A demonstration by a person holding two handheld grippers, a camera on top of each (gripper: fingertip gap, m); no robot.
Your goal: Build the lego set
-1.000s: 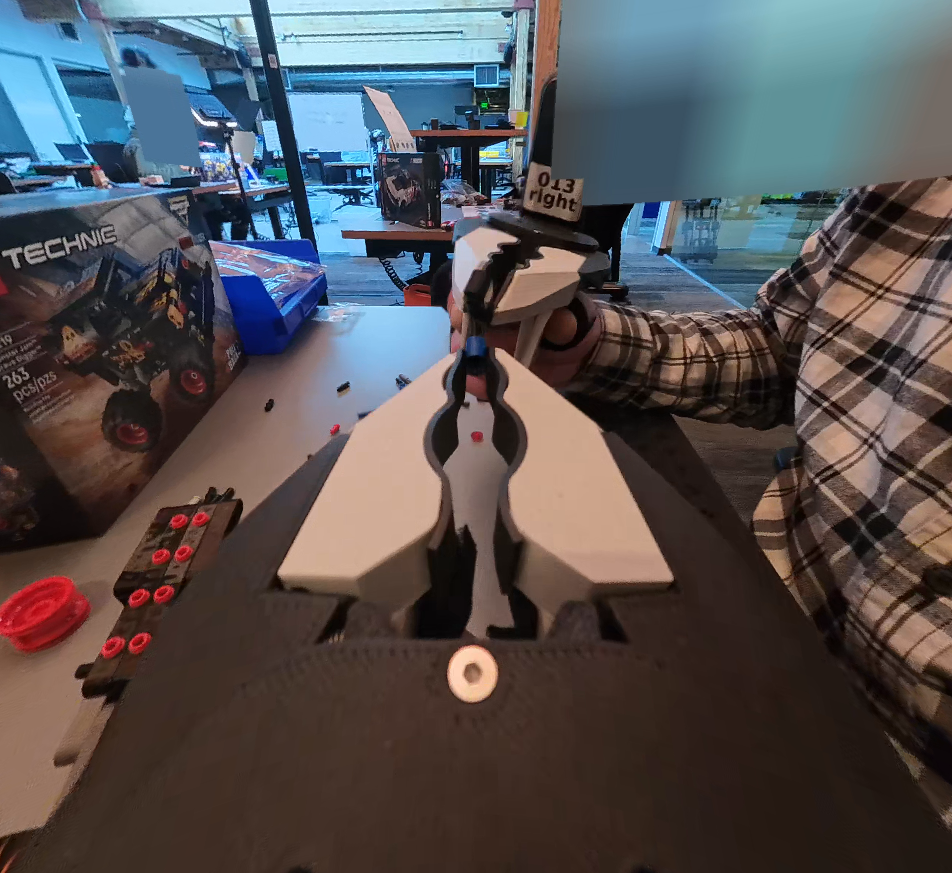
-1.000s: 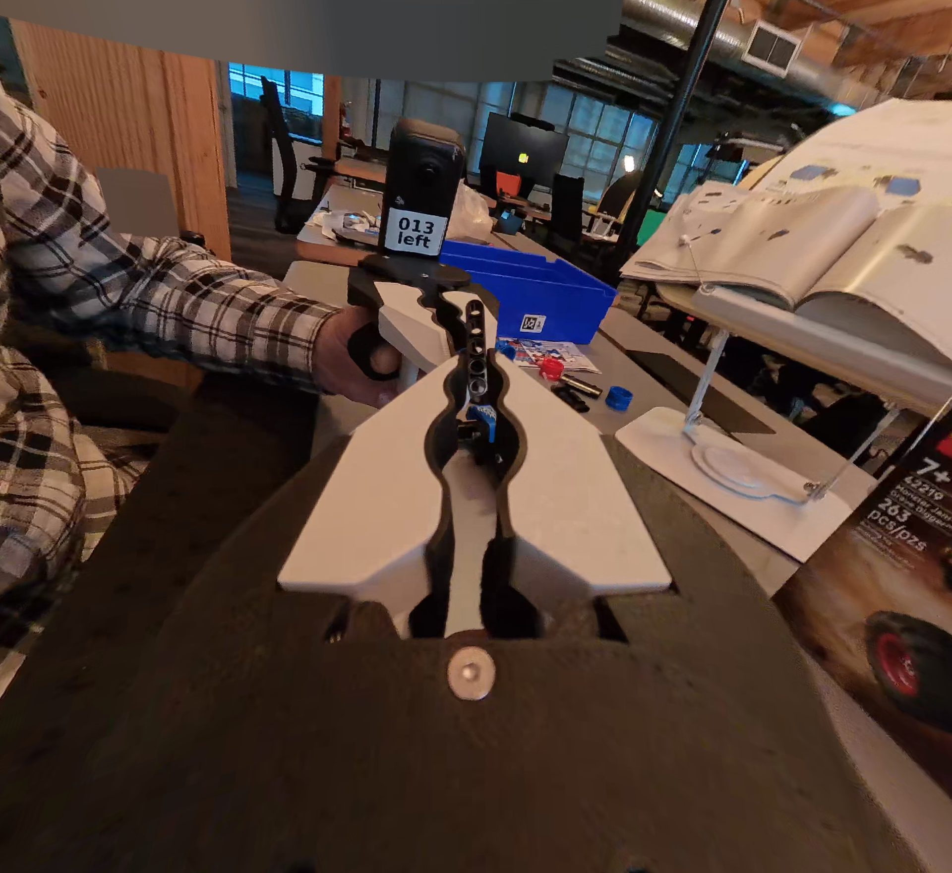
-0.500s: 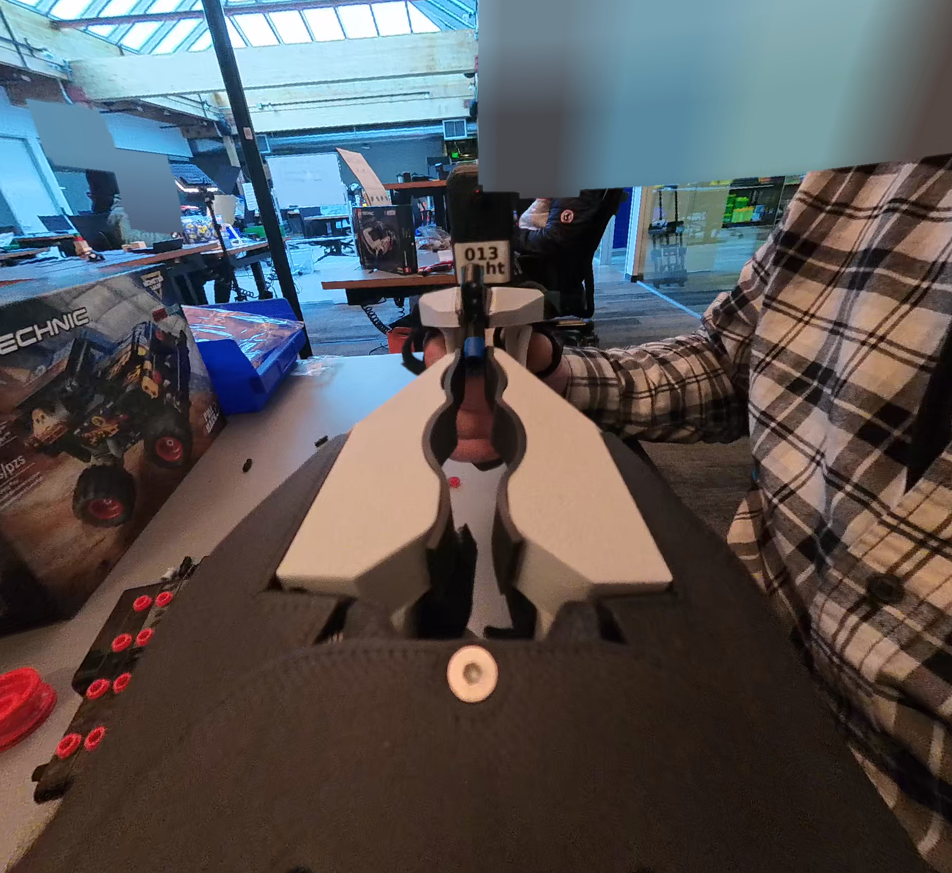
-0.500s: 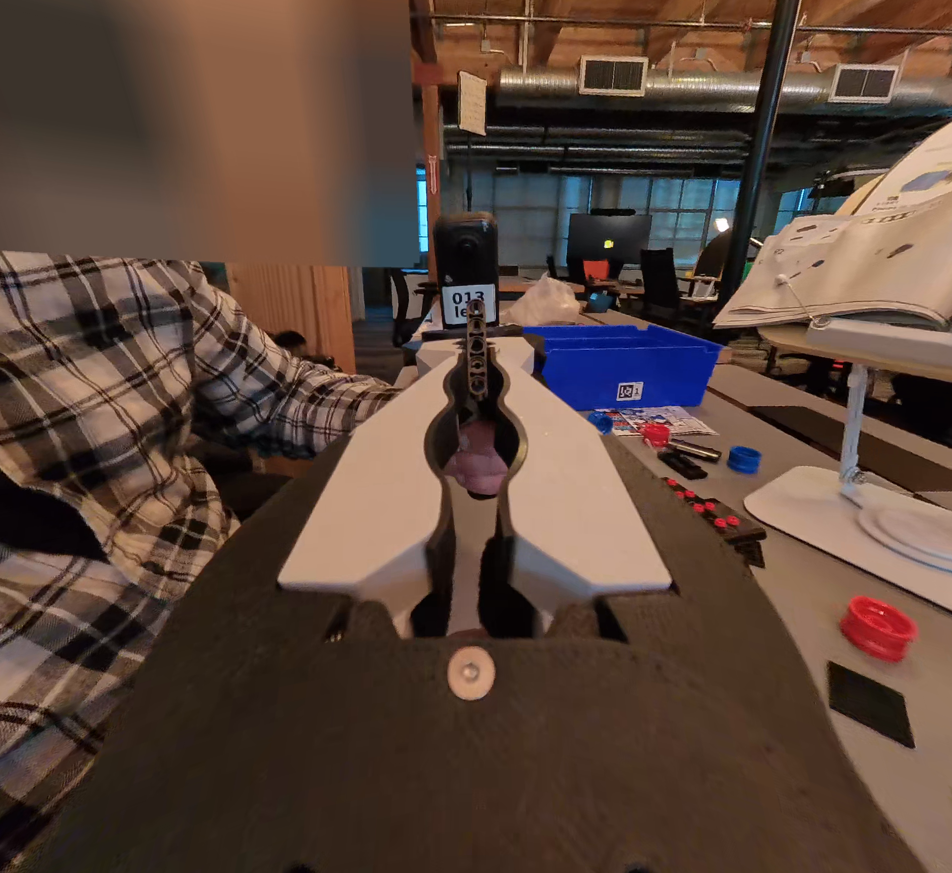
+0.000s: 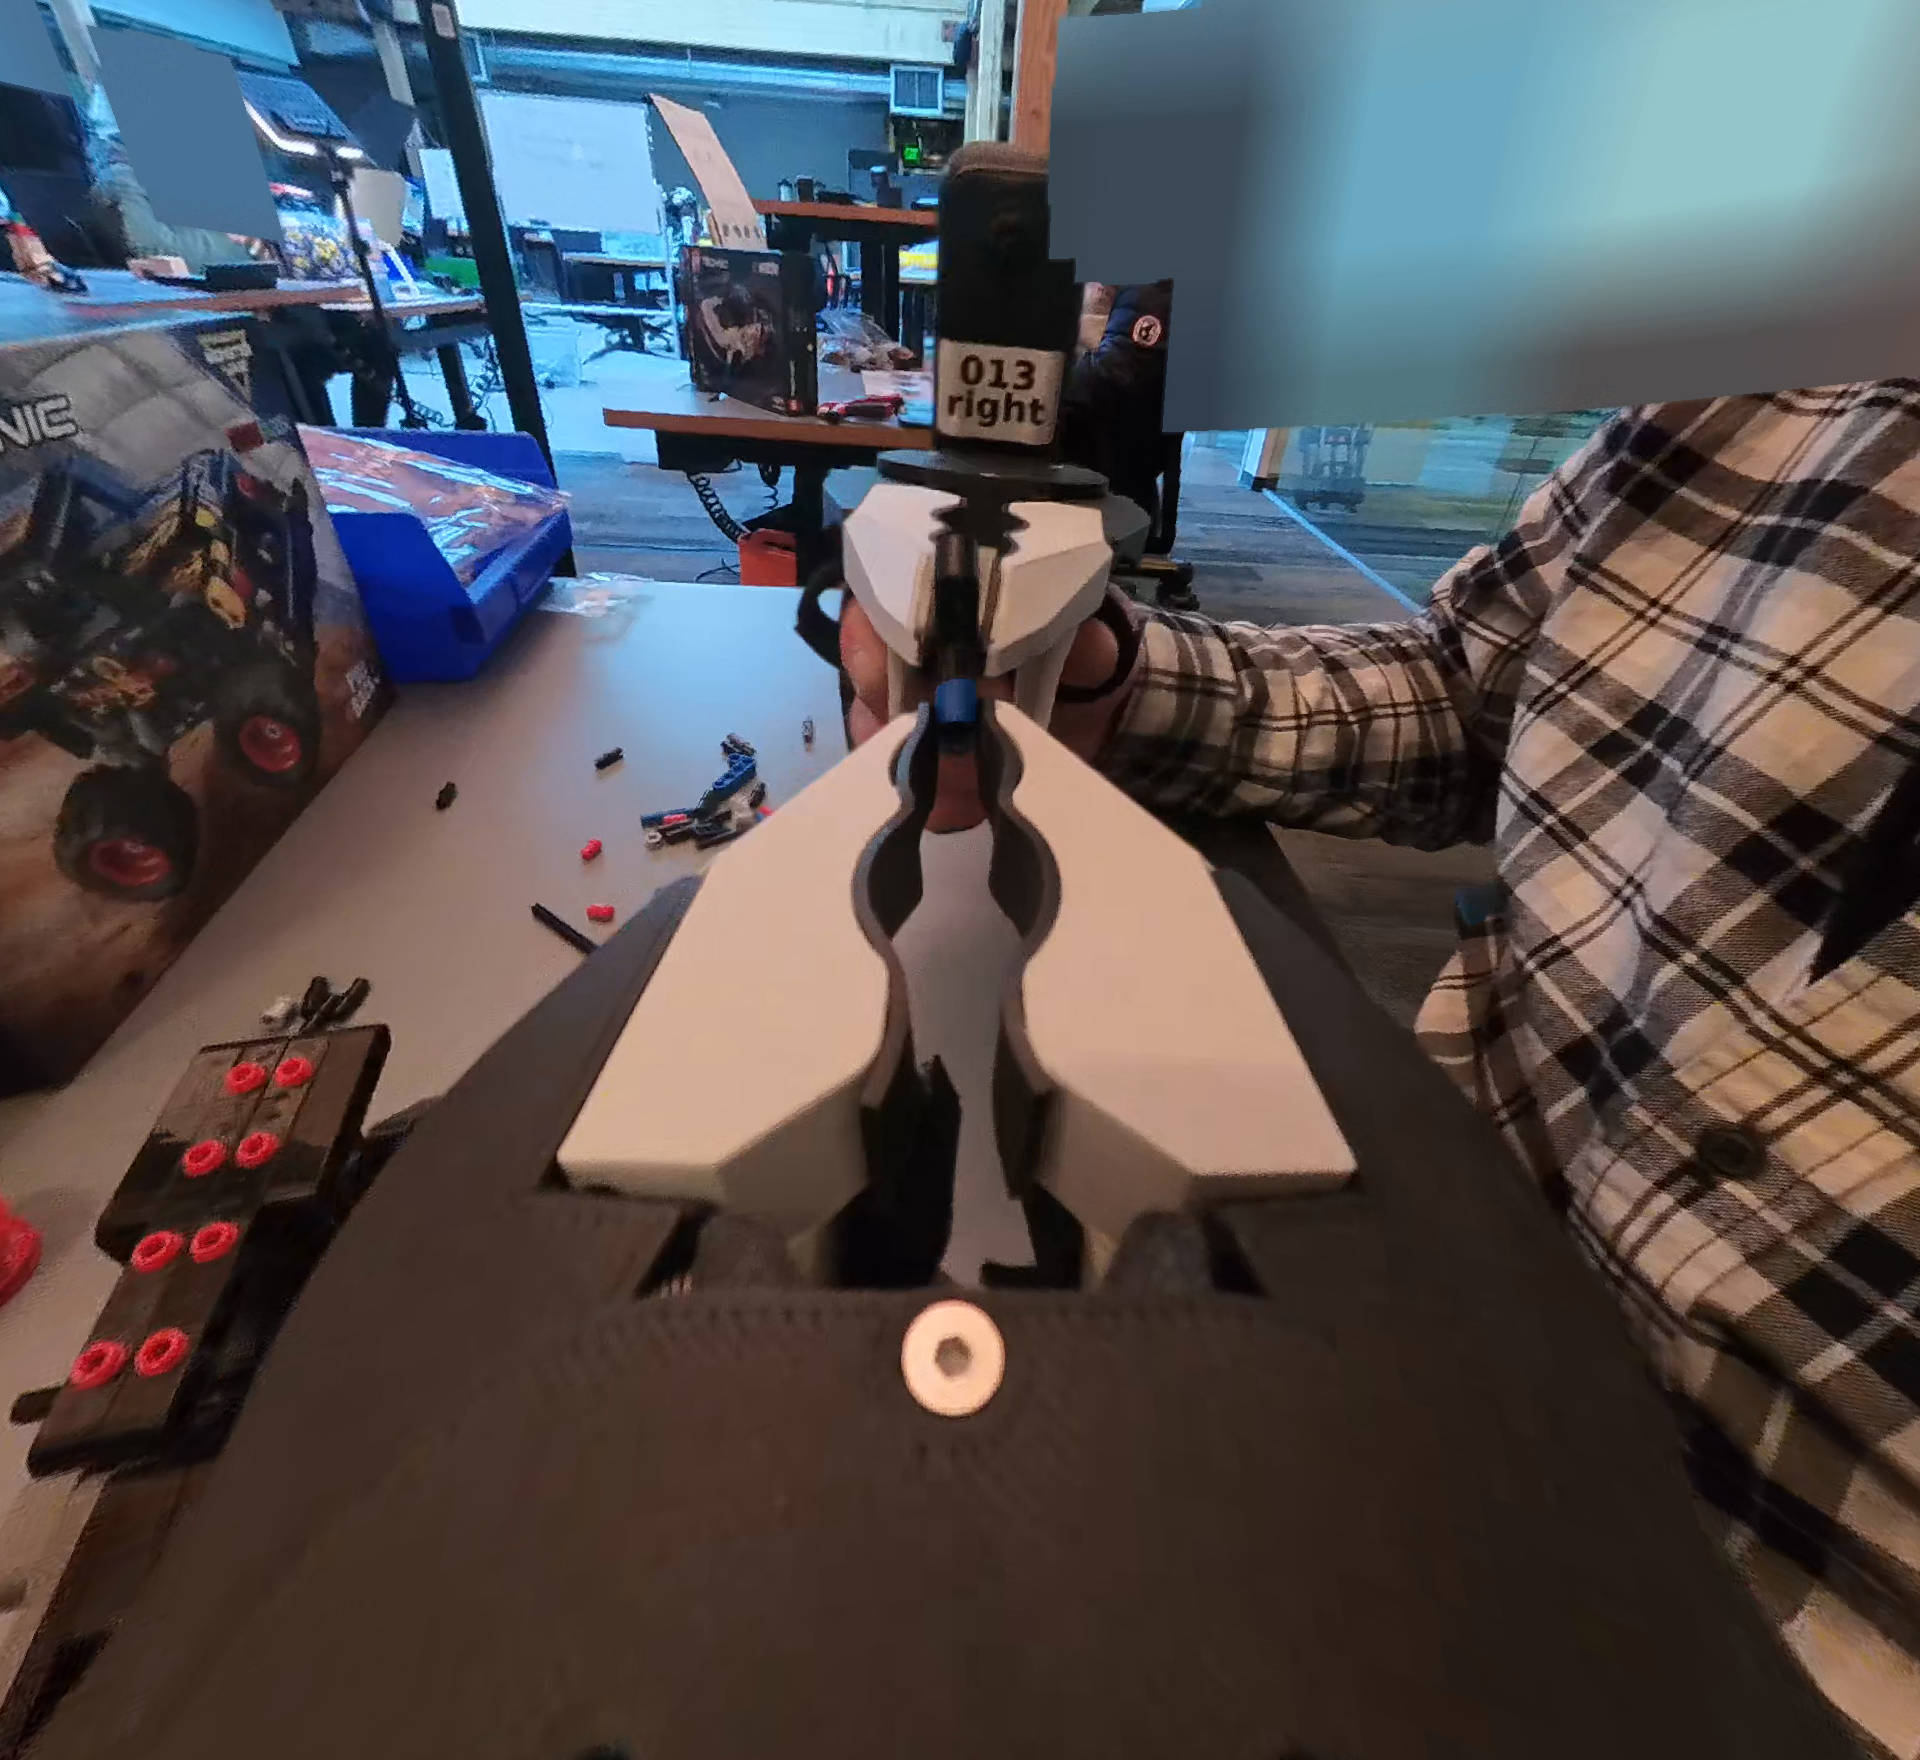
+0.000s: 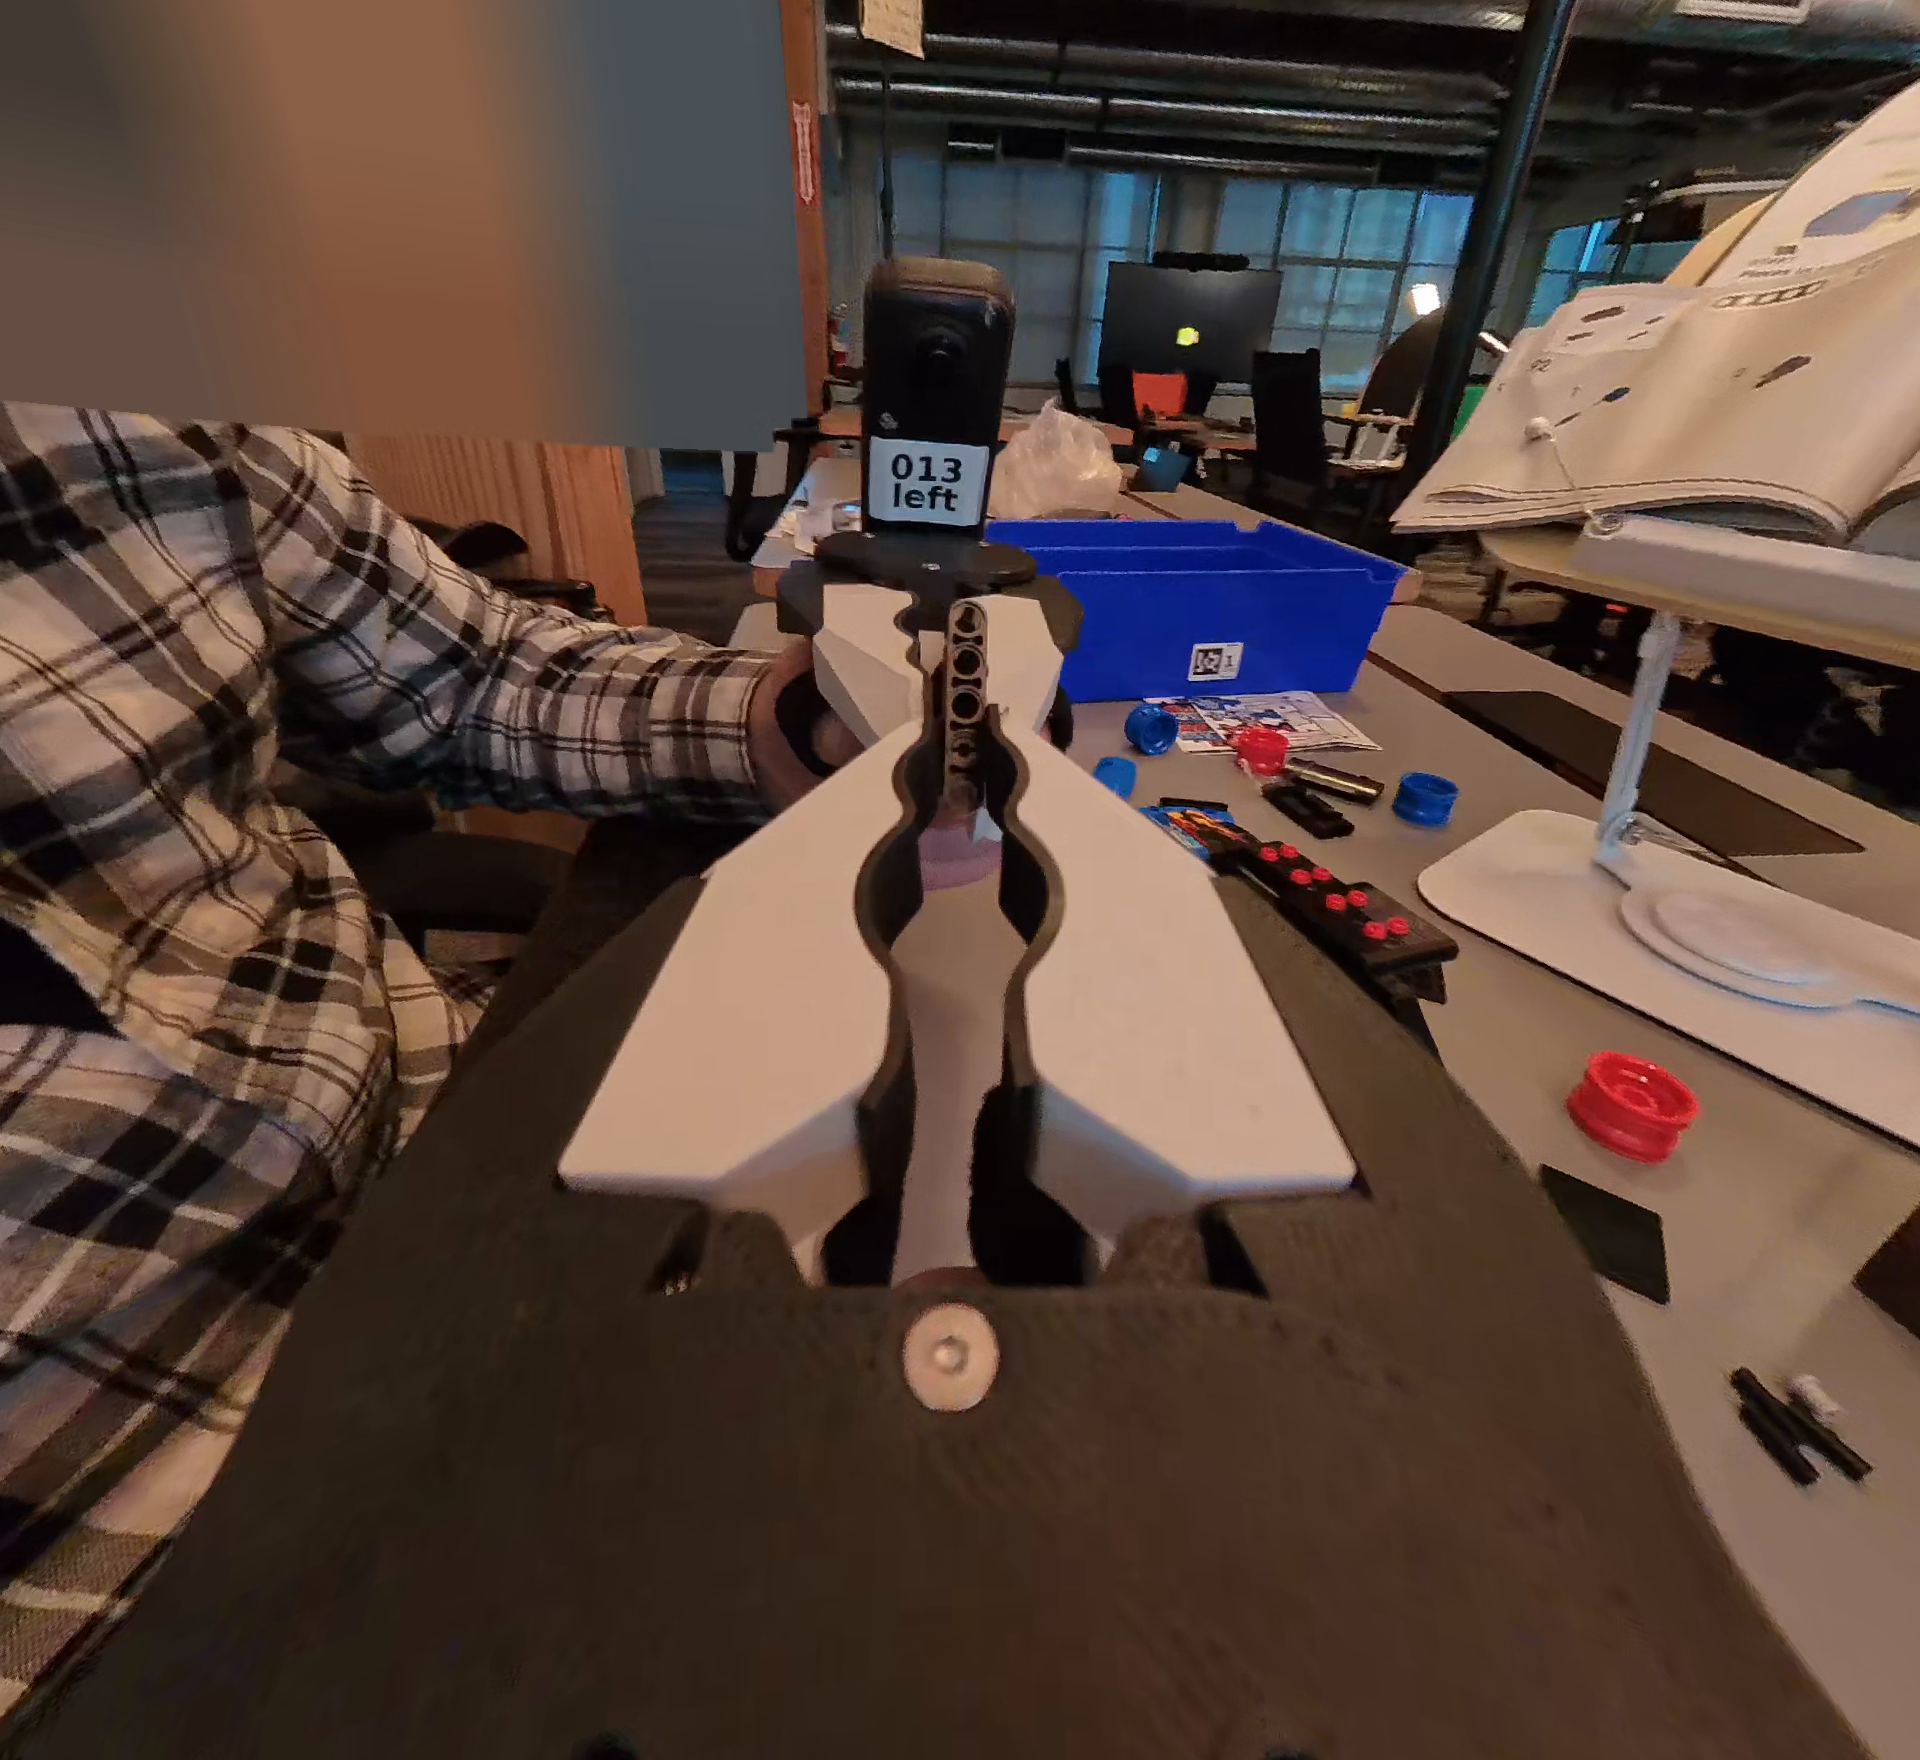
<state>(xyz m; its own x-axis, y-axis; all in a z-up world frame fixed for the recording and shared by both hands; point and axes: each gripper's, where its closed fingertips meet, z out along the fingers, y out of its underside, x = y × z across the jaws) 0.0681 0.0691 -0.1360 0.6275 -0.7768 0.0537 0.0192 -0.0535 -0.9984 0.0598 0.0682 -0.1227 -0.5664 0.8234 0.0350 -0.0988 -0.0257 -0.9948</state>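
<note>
black beam (image 6: pixel 962 692) clamped upright in right gripper (image 6: pixel 958 754), facing left gripper (image 5: pixel 954 723)

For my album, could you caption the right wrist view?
Right gripper pinching a black holed Lego beam opposite the left gripper.

White printed labels on both cameras (image 5: pixel 1000 287), lettering on box (image 5: pixel 156 650)

jaws white with black liners | black printed body (image 5: pixel 935 1502) | silver screw (image 5: pixel 953 1358) | plaid sleeve (image 6: pixel 416 630)
</note>
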